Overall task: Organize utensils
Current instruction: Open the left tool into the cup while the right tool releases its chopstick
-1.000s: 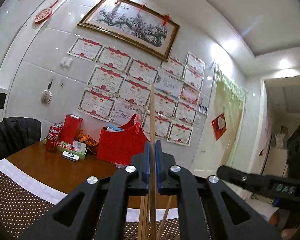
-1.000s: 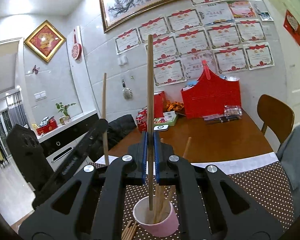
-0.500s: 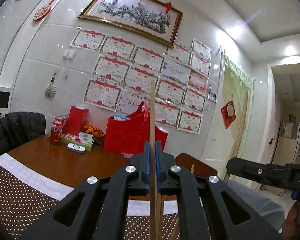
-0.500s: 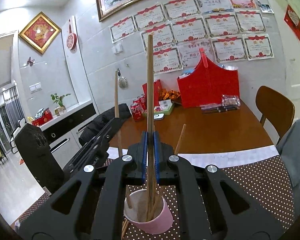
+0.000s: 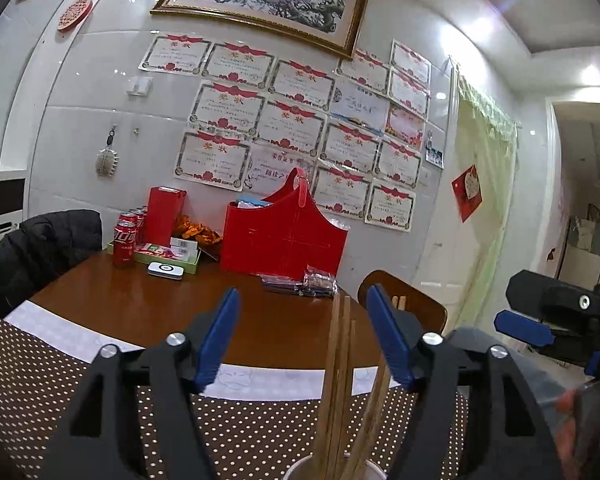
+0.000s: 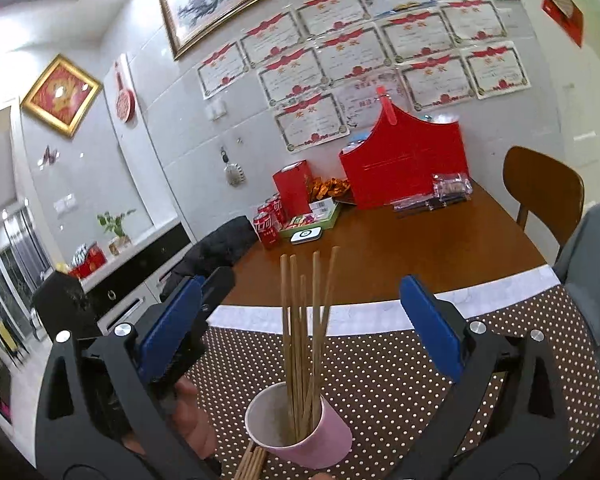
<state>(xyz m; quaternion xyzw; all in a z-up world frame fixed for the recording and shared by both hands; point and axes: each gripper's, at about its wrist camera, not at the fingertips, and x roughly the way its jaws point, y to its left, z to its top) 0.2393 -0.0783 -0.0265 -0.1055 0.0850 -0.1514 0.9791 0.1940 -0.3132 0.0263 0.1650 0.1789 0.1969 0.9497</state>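
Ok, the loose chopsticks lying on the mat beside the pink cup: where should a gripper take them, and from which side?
Judging by their pose, from above, jaws across the shafts: the loose chopsticks lie flat on the dotted mat beside the pink cup. Grip away from the cup's wall; their near ends run out of frame, so the exact spot is unclear.

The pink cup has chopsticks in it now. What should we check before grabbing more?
1. Left gripper open, nothing pinched: ok; its jaws have just been opening.
2. Right gripper open, nothing pinched: ok; its jaws have just been opening too.
3. Chopsticks standing inside the pink cup: ok.
4. Cup upright on the dotted mat: ok, it looks slightly tilted.
5. More chopsticks left lying beside the cup: ok, some show.
6. How many are left: cannot tell.
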